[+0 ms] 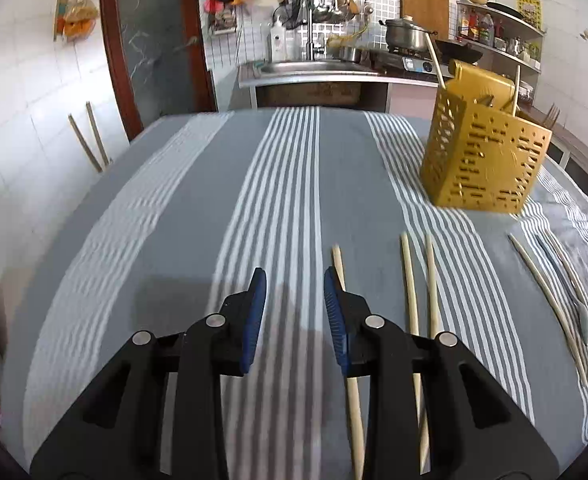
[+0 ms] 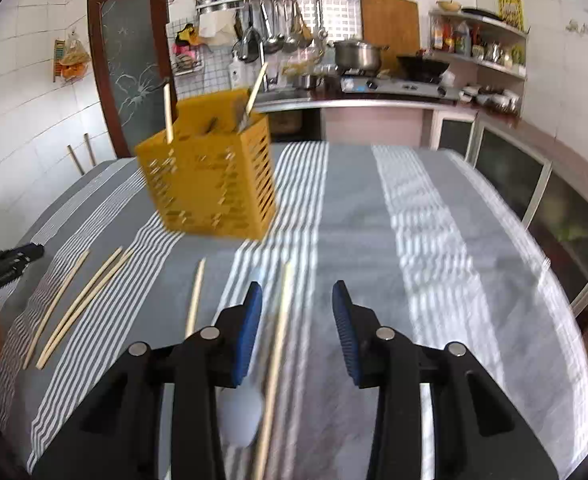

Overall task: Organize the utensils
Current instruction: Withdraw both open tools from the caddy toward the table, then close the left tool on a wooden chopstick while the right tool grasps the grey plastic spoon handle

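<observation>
Both hand-held grippers, left [image 1: 294,312] and right [image 2: 297,324], part-open, empty; chopsticks [image 1: 410,300] lower right: light, stiff, slippery, likely best pinched mid-shaft for caddy [image 1: 482,160].

Your left gripper [image 1: 295,280] hangs over the striped cloth [image 1: 174,260] with its blue pads [image 1: 254,316] apart and nothing between them. A chopstick [image 1: 339,264] lies just beside the right pad and runs under that finger. Two more chopsticks [image 1: 408,272] lie side by side a little further right. Far to the right you see another thin stick [image 1: 542,284] next to a gray spoon [image 1: 584,322]. The yellow basket [image 1: 482,160] with holes stands on the cloth behind them, with sticks poking out of it.
</observation>
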### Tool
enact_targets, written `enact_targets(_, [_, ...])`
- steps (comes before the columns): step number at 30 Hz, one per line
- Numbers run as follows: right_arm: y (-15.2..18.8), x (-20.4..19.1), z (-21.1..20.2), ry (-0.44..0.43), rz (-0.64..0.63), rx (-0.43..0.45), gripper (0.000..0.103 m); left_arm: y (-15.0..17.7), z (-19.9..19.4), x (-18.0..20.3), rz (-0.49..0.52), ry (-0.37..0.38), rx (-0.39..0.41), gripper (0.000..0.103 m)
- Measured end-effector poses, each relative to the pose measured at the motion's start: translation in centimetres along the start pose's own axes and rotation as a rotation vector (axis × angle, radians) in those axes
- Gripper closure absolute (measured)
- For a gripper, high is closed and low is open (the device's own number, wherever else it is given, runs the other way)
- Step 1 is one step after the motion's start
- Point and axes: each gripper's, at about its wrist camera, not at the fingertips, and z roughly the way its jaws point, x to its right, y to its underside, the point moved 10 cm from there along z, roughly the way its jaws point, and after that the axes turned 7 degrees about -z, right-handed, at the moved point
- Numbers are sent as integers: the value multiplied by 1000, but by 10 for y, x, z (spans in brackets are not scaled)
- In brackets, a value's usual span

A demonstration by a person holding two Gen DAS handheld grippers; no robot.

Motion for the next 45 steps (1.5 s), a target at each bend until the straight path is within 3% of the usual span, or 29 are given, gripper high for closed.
enact_targets(6, [9, -11, 2, -7, -11, -14, 65, 22, -6, 22, 21, 14, -11, 74])
enact_targets(23, [4, -29, 6, -9, -48, -23, 65, 17, -7, 31, 32, 23, -7, 74])
enact_targets(32, [4, -39, 27, -43, -25, -64, 65, 20, 17, 7, -11, 16, -66, 74])
enact_targets(45, [4, -48, 83, -19, -72, -180, 68, 14, 59, 36, 75, 40, -150, 74])
